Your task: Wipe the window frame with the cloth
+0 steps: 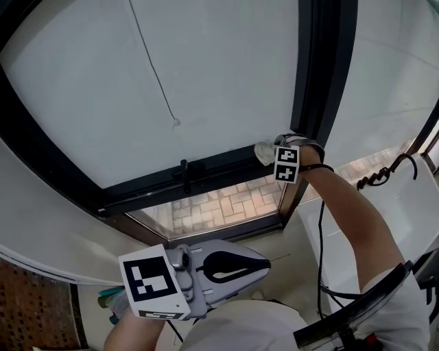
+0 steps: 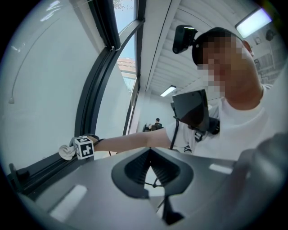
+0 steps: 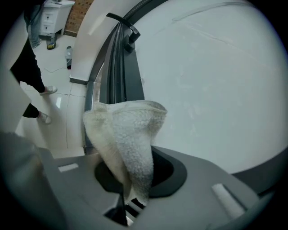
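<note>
I hold two: left gripper, right gripper. One cloth, one window frame, one latch on it, one cord above.

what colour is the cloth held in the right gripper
Off-white, a fluffy terry cloth; shows best in the right gripper view.

- Brick paving: herringbone pattern, pale red, seen through the clear lower pane.
- Thin cord: runs slantwise down the frosted pane and ends in a small bead.
- Coiled black cable: lies on the white ledge, far right.
- Ceiling strip light: lit. A second bright panel is at top right.
- Distant person: in the background of the room, detail too small to tell.
- White drawer unit: stands beside a brick wall.
- Bottle: upright on the white tiled floor.
- Bystander in dark clothing: at the left edge, wearing light shoes.
</note>
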Tool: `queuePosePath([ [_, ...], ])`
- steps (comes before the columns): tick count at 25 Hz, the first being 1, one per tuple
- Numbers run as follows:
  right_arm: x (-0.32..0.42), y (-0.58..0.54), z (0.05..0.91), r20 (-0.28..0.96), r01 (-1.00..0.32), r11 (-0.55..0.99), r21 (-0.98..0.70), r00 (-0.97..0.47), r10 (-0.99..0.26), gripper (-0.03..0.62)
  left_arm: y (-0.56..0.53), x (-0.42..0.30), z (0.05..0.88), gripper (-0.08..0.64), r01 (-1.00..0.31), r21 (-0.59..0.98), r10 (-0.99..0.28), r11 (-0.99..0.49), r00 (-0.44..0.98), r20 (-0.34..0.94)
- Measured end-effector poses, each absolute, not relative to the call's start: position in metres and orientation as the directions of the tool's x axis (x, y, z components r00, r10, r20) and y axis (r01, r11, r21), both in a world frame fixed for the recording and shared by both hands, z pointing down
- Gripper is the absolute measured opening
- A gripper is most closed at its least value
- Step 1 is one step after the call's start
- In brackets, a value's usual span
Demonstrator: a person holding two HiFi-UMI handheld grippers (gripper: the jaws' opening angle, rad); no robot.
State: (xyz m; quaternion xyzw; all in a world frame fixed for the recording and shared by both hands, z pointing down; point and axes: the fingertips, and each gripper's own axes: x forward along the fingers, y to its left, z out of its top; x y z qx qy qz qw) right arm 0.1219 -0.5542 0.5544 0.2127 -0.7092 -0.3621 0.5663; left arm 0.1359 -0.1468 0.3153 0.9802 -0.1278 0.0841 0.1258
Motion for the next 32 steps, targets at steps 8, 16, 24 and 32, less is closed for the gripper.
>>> queuePosePath([
  [8, 0.153, -0.507, 0.562, 0.664, 0.049, 0.683, 0.729, -0.291, -0.688, 0.071, -0.146, 0.141, 0.321, 0.021, -0.283, 0.267, -0.235, -0.921, 0.951, 0.2],
  [16, 0.224, -0.405, 0.659, 0.784, -0.22, 0.829, 0.514, -0.272, -0.558, 0.072, -0.148, 0.11, 0.336, 0.021, -0.418, 0.263, -0.38, -0.87, 0.906, 0.184],
  [24, 0.223, -0.26, 0.62, 0.72, -0.586, 0.761, 0.278, -0.398, -0.569, 0.072, -0.091, 0.035, 0.356, 0.021, -0.474, 0.164, -0.441, -0.865, 0.875, 0.202],
  [32, 0.22, -0.164, 0.48, 0.533, -0.713, 0.7, -0.04, -0.608, -0.589, 0.074, -0.047, 0.018, 0.348, 0.021, -0.532, 0.257, -0.493, -0.807, 0.846, 0.206],
])
